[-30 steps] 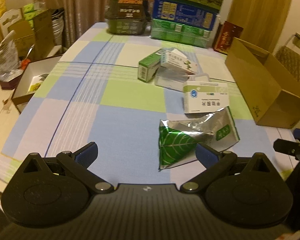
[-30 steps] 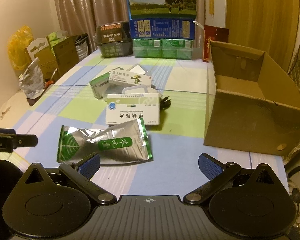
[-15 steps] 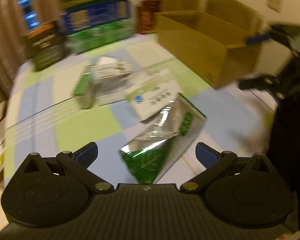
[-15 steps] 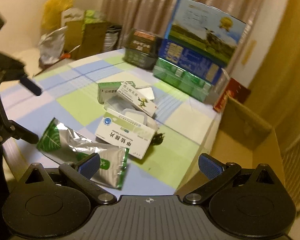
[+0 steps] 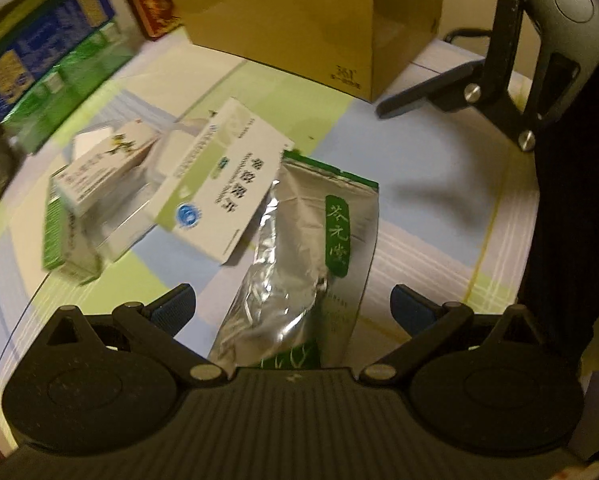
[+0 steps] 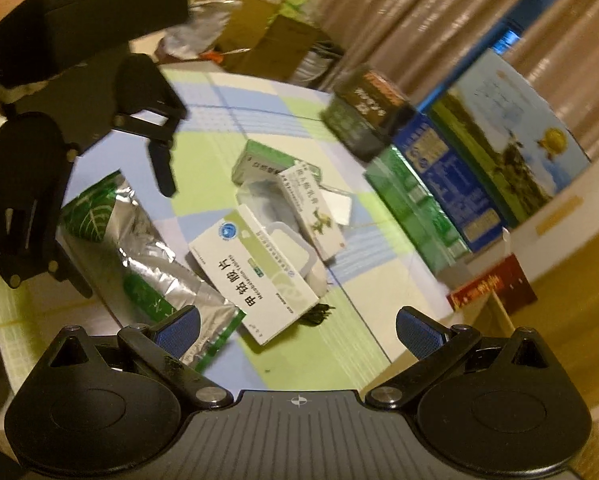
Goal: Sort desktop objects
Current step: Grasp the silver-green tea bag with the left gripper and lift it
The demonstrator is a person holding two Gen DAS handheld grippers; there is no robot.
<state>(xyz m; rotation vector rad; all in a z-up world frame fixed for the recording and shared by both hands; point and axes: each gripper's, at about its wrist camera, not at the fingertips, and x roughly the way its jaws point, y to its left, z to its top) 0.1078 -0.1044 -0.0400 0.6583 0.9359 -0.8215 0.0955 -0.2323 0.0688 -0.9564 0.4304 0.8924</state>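
Left tool (image 5: 293, 306) spread wide, I'm right over the foil pouch (image 5: 299, 248): flat on the desk (image 5: 439, 216), long axis running straight ahead between my fingers. Right tool (image 6: 297, 326), also spread, sits further off, nearer the white medicine box (image 6: 255, 268).

The silver-and-green foil pouch (image 5: 299, 248) has its near end hidden behind the left tool's (image 5: 293, 306) housing, and the white medicine box (image 5: 223, 184) covers its upper left corner. Motion blur smears the smaller cartons (image 5: 99, 172) and the stacked boxes (image 5: 47, 52) at the far left; their print is unreadable. The cardboard box (image 5: 311, 20) is cut off by the top edge. From the right wrist, a small dark object (image 6: 317, 314) beside the medicine box cannot be identified.
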